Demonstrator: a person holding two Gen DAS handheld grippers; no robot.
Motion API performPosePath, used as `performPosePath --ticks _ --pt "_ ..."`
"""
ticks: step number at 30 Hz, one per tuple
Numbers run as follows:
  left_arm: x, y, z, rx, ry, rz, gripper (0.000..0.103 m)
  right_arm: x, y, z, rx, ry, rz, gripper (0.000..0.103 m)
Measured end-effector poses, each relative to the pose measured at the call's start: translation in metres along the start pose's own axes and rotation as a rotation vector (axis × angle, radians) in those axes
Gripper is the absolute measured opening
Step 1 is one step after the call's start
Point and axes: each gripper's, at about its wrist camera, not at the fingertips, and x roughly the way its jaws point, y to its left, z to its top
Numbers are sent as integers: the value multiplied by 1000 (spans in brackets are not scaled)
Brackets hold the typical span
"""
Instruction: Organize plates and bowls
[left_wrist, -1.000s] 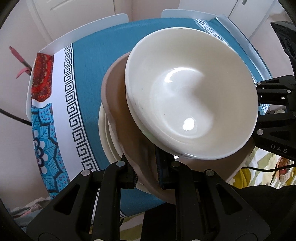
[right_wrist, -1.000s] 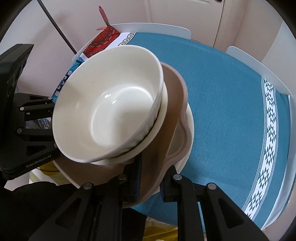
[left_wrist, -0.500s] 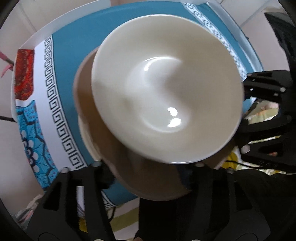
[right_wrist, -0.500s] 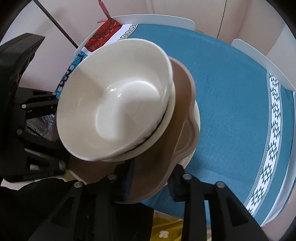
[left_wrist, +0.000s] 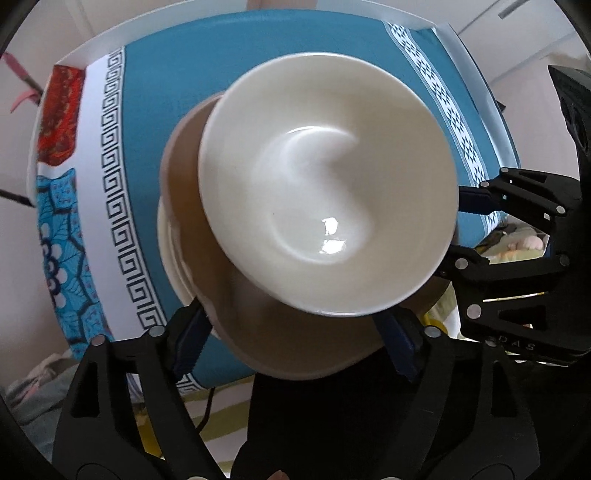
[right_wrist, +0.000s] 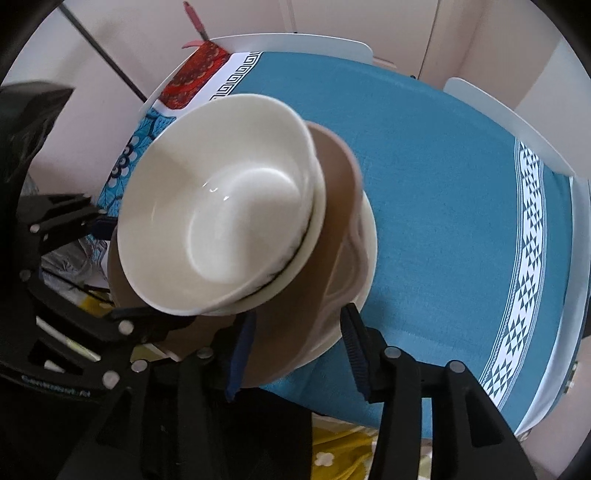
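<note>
Left wrist view: The left gripper (left_wrist: 295, 332) stands with its jaws spread wide on either side of the near rim of the brown plate (left_wrist: 295, 343); no clamping contact is visible. A white bowl (left_wrist: 328, 184) sits on the brown plate, offset toward the far right. A cream plate (left_wrist: 166, 240) shows beneath at the left edge. The stack rests at the near edge of the table, on the blue tablecloth (left_wrist: 159, 110). The right gripper (left_wrist: 476, 229) is at the right side of the stack, jaws apart.

Right wrist view: The right gripper (right_wrist: 299, 350) is wide open, its jaws set either side of the stack's near rim. The white bowl (right_wrist: 221, 221) nests in a second bowl (right_wrist: 314, 236), both on the brown plate (right_wrist: 340, 192) above the cream plate (right_wrist: 369, 240). The left gripper (right_wrist: 107, 273) is at the left; its opening cannot be determined from this view.

Status: The dishes appear gathered into one stack. The bowls sit off-centre and the stack overhangs the table edge; centring may remain.
</note>
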Motion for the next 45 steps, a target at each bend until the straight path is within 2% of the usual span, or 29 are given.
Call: performPosePath --ticks 6,10,15,19,22,23,25,26,28,29,31,34,40,45 --pt "-11 6 -15 -66 -1 0 81 -13 -3 -6 20 -8 7 43" --pt "-25 9 -31 -106 -41 0 82 -29 -7 -22 44 -35 17 43" --pt "-59 0 -51 -137 -167 30 82 -60 -6 -41 61 -126 9 43" --pt "-116 -27 -73 -118 -360 73 82 -109 -2 -62 91 -263 5 44" --pt "-160 -55 -90 -79 -551 114 82 -155 5 -78 107 -397 -36 44" --pt "-172 -63 -95 -68 -604 127 82 -172 7 -84 113 -448 -50 48" --pt "-205 -78 -110 -39 -745 163 84 -201 11 -96 122 -550 -78 81" --pt "-217 -86 -115 -30 -803 178 91 -218 14 -102 128 -610 -97 87" --pt "-237 -98 -126 -23 -908 211 103 -246 16 -115 153 -713 -132 89" --pt "-246 -104 -132 -26 -966 234 103 -259 17 -120 167 -755 -151 90" --pt "-263 -111 -141 -31 -1061 273 103 -280 20 -129 184 -820 -201 101" --pt "-281 -119 -150 -55 -1151 322 103 -301 28 -142 197 -930 -305 102" --pt "-294 -129 -155 -57 -1197 386 103 -315 32 -153 232 -1006 -336 102" --pt "-297 -128 -158 -62 -1187 379 103 -321 36 -155 237 -1033 -360 102"
